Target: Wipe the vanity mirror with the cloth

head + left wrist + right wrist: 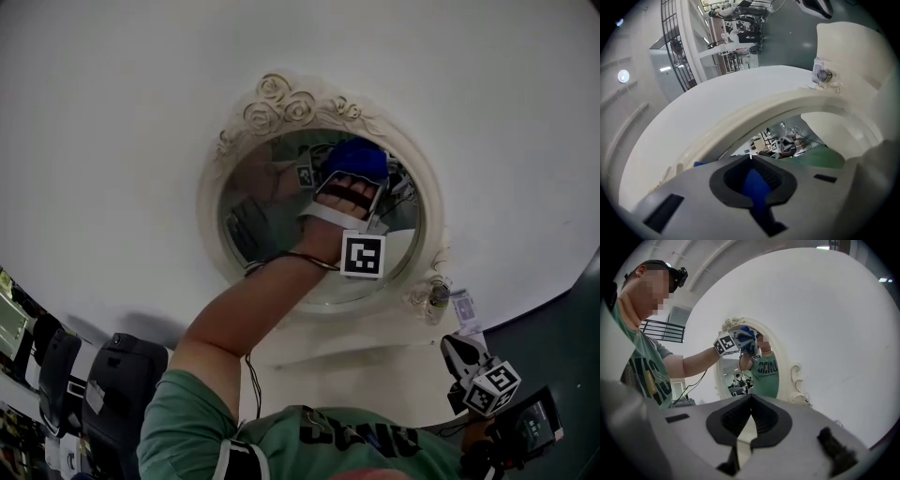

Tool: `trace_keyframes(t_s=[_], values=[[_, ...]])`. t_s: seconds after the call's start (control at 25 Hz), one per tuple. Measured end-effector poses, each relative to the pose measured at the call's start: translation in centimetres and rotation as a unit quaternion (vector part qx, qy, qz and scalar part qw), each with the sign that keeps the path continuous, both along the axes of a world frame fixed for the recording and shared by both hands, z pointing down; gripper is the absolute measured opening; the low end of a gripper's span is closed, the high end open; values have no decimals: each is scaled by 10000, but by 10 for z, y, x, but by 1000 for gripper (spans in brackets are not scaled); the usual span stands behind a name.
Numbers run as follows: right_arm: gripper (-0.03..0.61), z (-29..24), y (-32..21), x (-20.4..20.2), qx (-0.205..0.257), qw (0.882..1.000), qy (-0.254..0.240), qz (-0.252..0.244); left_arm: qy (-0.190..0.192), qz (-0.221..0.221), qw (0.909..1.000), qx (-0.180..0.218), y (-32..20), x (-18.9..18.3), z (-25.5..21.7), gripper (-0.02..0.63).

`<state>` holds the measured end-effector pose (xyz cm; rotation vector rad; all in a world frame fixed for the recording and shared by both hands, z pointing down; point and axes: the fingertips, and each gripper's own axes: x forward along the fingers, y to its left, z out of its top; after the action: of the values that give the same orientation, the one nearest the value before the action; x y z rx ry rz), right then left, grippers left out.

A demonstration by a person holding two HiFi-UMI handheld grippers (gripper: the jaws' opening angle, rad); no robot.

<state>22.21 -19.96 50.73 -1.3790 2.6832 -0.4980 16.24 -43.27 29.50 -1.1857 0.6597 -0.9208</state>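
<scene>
An oval vanity mirror (272, 220) in a cream frame with carved roses (281, 98) stands against a white surface. My left gripper (352, 183) is shut on a blue cloth (357, 157), which lies against the upper right of the glass. In the left gripper view the cloth (757, 187) fills the gap behind the closed jaws of the left gripper (751, 158), with the mirror's frame (754, 110) just ahead. My right gripper (461, 349) hangs low at the right, away from the mirror. In its own view the right gripper (751, 397) is shut with nothing in it, and the mirror (740, 376) is ahead.
A small clear ornament (437, 298) and a paper tag (466, 309) sit at the frame's lower right. Black equipment (94, 384) stands at the lower left. A cable (253, 384) hangs from the left arm.
</scene>
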Motion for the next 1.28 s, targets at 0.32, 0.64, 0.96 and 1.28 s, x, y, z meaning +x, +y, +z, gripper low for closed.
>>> trace_keyframes(t_s=[0.32, 0.64, 0.96, 1.28], values=[[12, 0, 14, 22, 95, 9998, -36, 173, -134, 241, 9994, -225, 17, 24, 9, 18], [12, -13, 6, -19, 71, 9998, 157, -23, 214, 184, 9979, -585, 46, -76, 6, 18], [12, -36, -15, -119, 230, 9964, 471, -664, 1258, -683, 9683, -2047, 54, -247, 15, 18], [12, -35, -7, -175, 290, 9928, 729, -908, 1267, -1037, 9714, -1721, 25, -273, 18, 18]])
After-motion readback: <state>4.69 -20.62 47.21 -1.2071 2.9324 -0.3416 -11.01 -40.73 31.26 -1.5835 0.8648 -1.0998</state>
